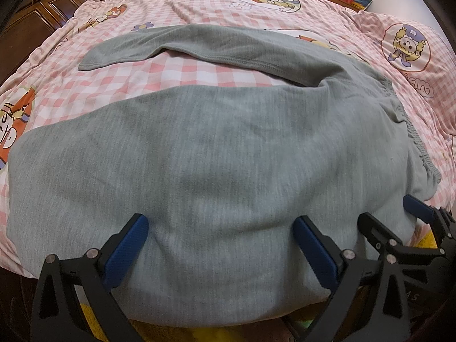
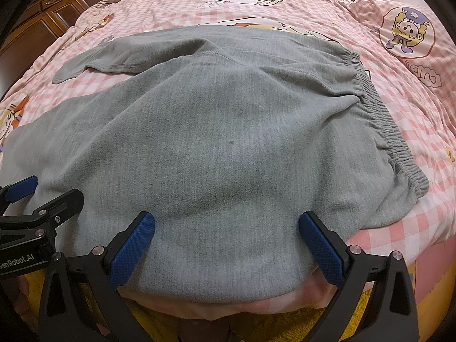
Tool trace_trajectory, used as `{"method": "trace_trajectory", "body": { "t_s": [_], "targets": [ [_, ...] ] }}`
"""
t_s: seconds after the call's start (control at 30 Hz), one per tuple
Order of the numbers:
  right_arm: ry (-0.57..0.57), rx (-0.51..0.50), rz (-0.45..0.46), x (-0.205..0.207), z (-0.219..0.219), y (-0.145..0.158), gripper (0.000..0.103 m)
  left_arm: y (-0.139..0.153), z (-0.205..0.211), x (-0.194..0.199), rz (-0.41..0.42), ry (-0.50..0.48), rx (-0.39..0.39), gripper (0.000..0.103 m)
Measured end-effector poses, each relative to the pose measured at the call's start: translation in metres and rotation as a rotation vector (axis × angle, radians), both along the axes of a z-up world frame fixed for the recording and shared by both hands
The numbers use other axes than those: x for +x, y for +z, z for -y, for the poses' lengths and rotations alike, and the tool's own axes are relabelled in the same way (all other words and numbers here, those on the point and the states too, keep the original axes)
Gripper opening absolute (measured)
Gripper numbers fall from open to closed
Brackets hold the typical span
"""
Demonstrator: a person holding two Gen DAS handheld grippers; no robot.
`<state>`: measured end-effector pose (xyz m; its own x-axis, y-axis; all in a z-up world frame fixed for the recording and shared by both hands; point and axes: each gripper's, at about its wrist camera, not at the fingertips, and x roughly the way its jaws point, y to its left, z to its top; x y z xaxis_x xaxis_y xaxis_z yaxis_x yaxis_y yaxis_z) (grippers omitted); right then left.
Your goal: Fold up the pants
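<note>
Pants [image 1: 216, 154]: we judge them soft, light, limp; grasp near hem and waistband [image 2: 390, 131]. Left gripper [image 1: 221, 228] and right gripper [image 2: 228, 225] fingers spread wide, holding nothing.

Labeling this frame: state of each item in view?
pants: unfolded, flat on bed, legs spread apart
waistband: gathered, at right
left tongs: open, at the near hem, gripping nothing
right tongs: open, at the near hem, gripping nothing
bedsheet: spread, slightly wrinkled
</note>
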<state>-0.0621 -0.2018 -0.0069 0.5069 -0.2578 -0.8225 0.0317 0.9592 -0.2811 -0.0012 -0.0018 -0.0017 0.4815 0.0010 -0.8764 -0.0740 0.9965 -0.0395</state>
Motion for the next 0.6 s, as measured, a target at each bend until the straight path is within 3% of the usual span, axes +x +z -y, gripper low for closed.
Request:
{"method": "trace_trajectory", "body": {
  "t_s": [0.6],
  "targets": [
    [0.0,0.003,-0.007,-0.0002,-0.0019,0.001,0.103,0.0043,-0.0013,0.001,0.002,-0.007,0.012,0.103]
  ]
}}
